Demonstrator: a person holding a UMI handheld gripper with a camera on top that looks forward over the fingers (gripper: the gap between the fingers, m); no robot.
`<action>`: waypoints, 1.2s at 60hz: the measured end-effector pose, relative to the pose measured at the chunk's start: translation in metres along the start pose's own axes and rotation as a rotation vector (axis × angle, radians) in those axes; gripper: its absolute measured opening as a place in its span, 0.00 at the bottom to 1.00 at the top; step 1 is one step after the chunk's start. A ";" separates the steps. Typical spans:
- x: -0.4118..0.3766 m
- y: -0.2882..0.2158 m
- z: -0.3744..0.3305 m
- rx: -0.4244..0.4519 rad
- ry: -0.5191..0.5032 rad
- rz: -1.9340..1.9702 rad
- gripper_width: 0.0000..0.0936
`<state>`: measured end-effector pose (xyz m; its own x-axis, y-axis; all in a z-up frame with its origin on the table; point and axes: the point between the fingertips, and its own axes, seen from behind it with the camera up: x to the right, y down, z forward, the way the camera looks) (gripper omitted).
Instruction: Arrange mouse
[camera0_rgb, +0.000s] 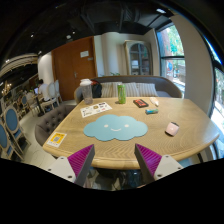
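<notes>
A blue cloud-shaped mouse mat (115, 126) lies in the middle of a round wooden table (150, 140). A small pink object (172, 128), possibly the mouse, lies on the table to the right of the mat. My gripper (114, 152) is open and empty. It hovers over the near edge of the table, short of the mat. Its magenta pads (82, 158) stand wide apart with nothing between them.
Beyond the mat are a green bottle (121, 93), a printed sheet (96, 108), a brown book (141, 103), a white item (155, 101) and a small teal item (151, 111). A yellow card (57, 139) lies at the left. Chairs (12, 125) stand left; a sofa (100, 88) behind.
</notes>
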<state>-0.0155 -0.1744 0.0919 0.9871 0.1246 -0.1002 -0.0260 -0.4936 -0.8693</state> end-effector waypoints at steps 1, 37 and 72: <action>-0.001 0.000 -0.002 0.000 -0.001 0.000 0.89; 0.177 0.013 0.066 -0.004 0.152 0.012 0.88; 0.283 -0.006 0.176 -0.137 0.257 0.093 0.85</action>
<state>0.2365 0.0150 -0.0161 0.9896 -0.1396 -0.0359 -0.1140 -0.6060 -0.7872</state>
